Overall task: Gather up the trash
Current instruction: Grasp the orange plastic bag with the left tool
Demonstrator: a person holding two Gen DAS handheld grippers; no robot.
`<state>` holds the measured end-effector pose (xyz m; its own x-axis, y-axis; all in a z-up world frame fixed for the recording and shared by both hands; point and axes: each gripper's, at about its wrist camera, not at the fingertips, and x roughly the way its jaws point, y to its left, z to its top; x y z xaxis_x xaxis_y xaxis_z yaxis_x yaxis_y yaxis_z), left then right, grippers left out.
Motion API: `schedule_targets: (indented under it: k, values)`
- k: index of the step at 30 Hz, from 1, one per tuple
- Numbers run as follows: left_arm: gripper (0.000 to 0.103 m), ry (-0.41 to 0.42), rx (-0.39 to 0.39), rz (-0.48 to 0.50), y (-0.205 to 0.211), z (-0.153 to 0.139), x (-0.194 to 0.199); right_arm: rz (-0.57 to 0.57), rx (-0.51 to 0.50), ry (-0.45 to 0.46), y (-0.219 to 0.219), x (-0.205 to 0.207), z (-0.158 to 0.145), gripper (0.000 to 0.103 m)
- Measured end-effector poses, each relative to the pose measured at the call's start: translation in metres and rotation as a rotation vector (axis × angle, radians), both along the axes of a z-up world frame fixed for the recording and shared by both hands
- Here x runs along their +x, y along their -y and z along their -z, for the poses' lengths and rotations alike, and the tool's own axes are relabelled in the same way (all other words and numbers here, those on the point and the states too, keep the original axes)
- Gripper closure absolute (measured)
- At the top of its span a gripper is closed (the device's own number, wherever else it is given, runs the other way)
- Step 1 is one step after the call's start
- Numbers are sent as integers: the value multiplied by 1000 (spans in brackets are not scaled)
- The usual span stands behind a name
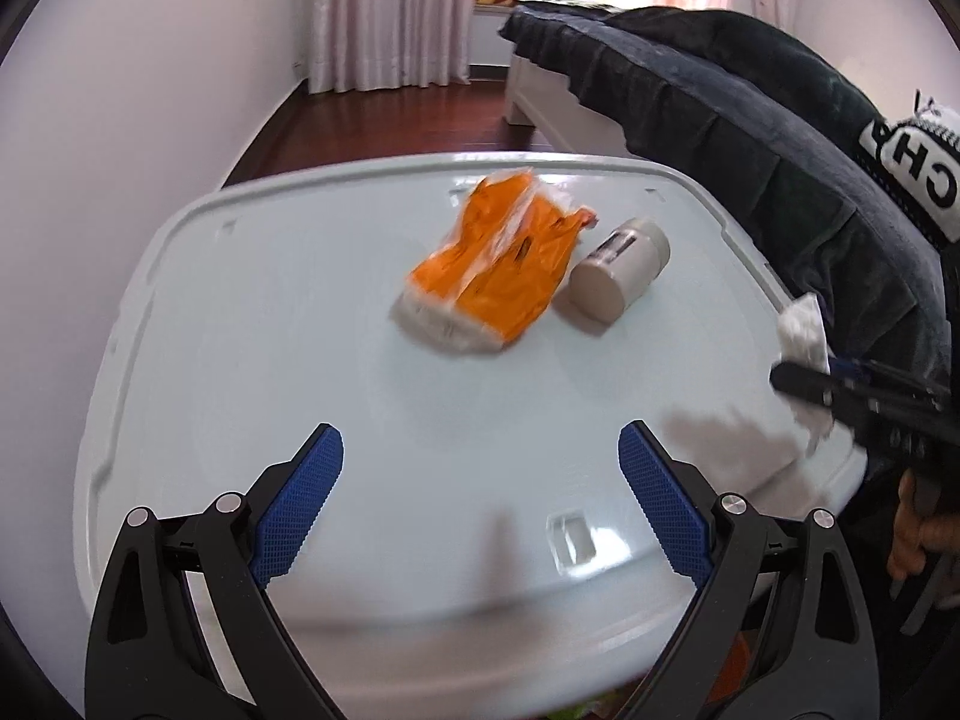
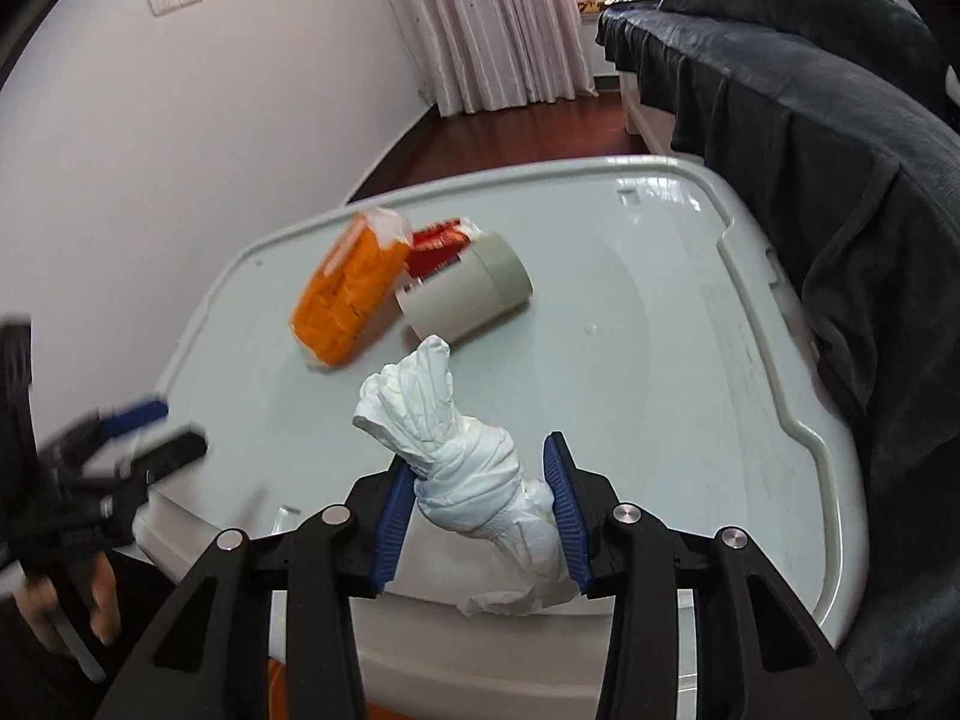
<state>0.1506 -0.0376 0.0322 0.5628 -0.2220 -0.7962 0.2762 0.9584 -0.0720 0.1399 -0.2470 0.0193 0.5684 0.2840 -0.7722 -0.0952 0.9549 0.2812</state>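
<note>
Tissue [image 2: 456,468], twisted into a white wad, sits clamped between the blue pads of the right tongs [image 2: 483,501], its crumpled top sticking up past the fingertips and a loose tail hanging below them; the pinch is around the wad's thick middle, which looks like the safest place to hold soft paper so it does not slip out. In the left wrist view the same wad shows at the right edge of the white surface [image 1: 252,360], off the top, so it seems to be on its way to wherever the trash goes. No bin can be clearly made out; something orange shows under the near edge of the surface, but I cannot tell what it is.

The left tongs [image 1: 480,504] are spread wide with nothing between them, hovering over the near part of the surface and pointed toward what is left there. That leftover trash lies toward the far side: an orange plastic wrapper [image 1: 492,276] lying flat, a beige cylindrical container [image 1: 618,276] on its side touching it, and a red packet [image 2: 435,249] tucked behind both. The left tongs look readied for the wrapper, the nearest piece
</note>
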Motion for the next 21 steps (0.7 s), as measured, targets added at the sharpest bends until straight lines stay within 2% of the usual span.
schedule_targets:
  k: [6,10,15,21]
  values:
    - [12,16,64,91,28,11,37,16,55,-13,9,16,7,60]
    - [12,25,137,124,44,30,59,13,56,16,9,14,1,60]
    - [12,30,189,114,52,46,82,20,76,16,10,16,0,60]
    - [12,55,231,95,58,50,104,2,61,13,3,18,2,60]
